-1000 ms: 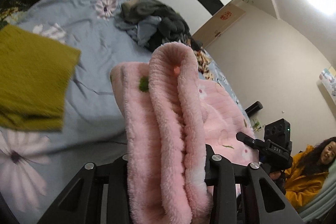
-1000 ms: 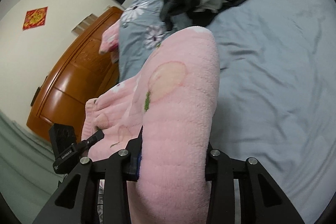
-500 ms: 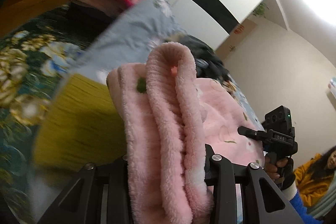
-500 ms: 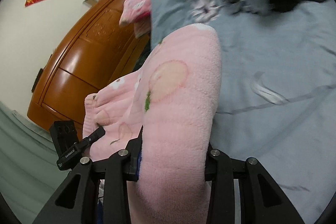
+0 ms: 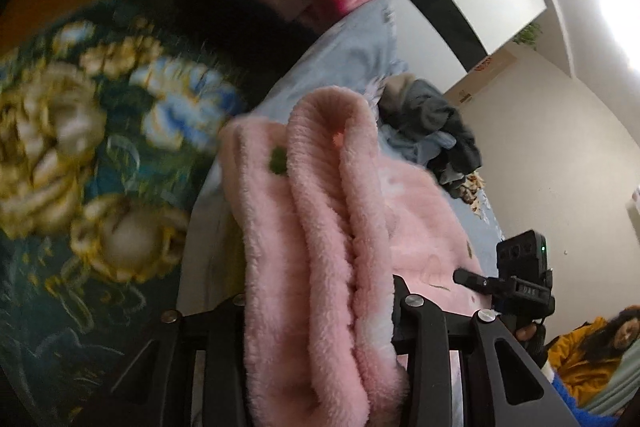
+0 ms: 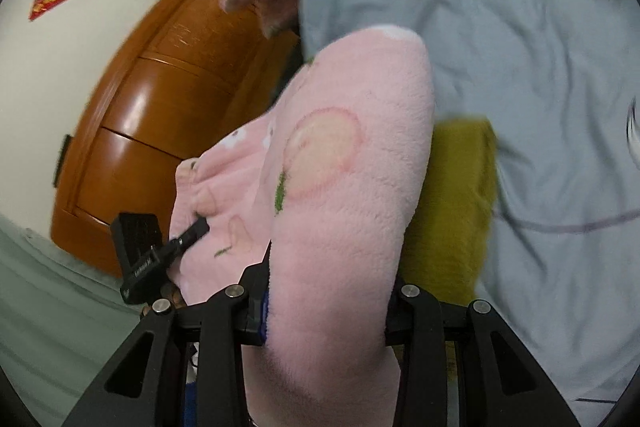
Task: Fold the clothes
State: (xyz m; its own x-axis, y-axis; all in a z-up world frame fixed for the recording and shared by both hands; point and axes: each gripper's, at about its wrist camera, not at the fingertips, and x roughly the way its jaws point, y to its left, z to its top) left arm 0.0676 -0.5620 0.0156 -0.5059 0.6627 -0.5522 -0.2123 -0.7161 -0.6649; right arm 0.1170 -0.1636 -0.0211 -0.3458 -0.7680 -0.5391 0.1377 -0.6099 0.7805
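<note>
While both our grippers, left [image 5: 320, 311] and right [image 6: 324, 303], clamp the folded fluffy pink fleece garment [image 6: 340, 187], a ribbed mustard-yellow knit [image 6: 452, 211] lies beneath it.

"DAS" on right gripper [image 5: 524, 293].

Right gripper [image 6: 326, 311] clamps folded pink fleece garment [image 6: 344, 195]; left gripper [image 6: 160, 251] grips its far side. Olive folded cloth [image 6: 456, 211] on grey bed [image 6: 540, 87] beneath.
</note>
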